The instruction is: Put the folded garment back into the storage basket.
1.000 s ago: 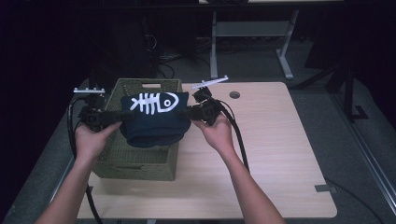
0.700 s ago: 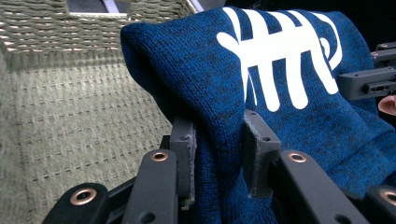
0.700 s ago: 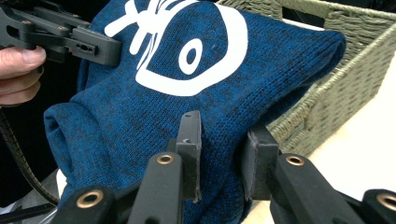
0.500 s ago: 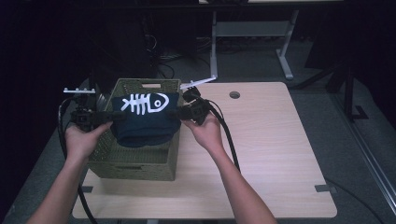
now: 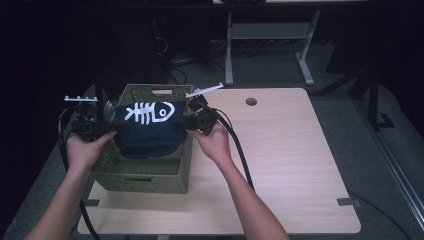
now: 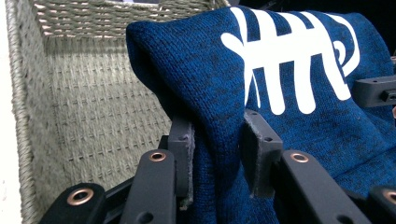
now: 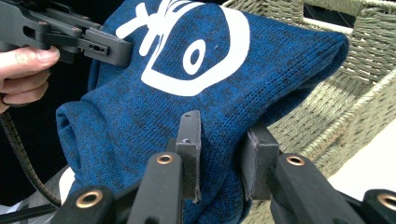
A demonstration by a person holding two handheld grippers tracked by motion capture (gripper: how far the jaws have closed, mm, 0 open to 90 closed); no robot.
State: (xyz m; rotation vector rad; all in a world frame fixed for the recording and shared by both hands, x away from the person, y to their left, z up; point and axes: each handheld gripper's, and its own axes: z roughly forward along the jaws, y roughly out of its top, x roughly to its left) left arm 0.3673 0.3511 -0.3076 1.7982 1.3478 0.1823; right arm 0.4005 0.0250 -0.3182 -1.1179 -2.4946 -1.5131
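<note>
A folded dark blue knitted garment [image 5: 150, 130] with a white fish-skeleton print hangs over the open top of a woven olive basket [image 5: 145, 172]. My left gripper [image 5: 116, 126] is shut on the garment's left edge, and the blue fabric [image 6: 219, 140] is bunched between its pads. On the opposite edge my right gripper [image 5: 187, 123] is shut on the fabric [image 7: 219, 135] too. The garment's lower part sags into the basket [image 6: 88, 121]. Across the garment the left gripper [image 7: 112, 49] shows, held by a hand.
The basket stands at the left end of a light wooden table [image 5: 290, 165], close to its front and left edges. A round cable hole [image 5: 251, 101] lies at the table's back. Black cables trail from both grippers. Metal desk legs [image 5: 305, 65] stand behind the table.
Both hands have carried the garment leftward and slightly down, so it now hangs lower over the basket. Both grips have stayed on the fabric.
</note>
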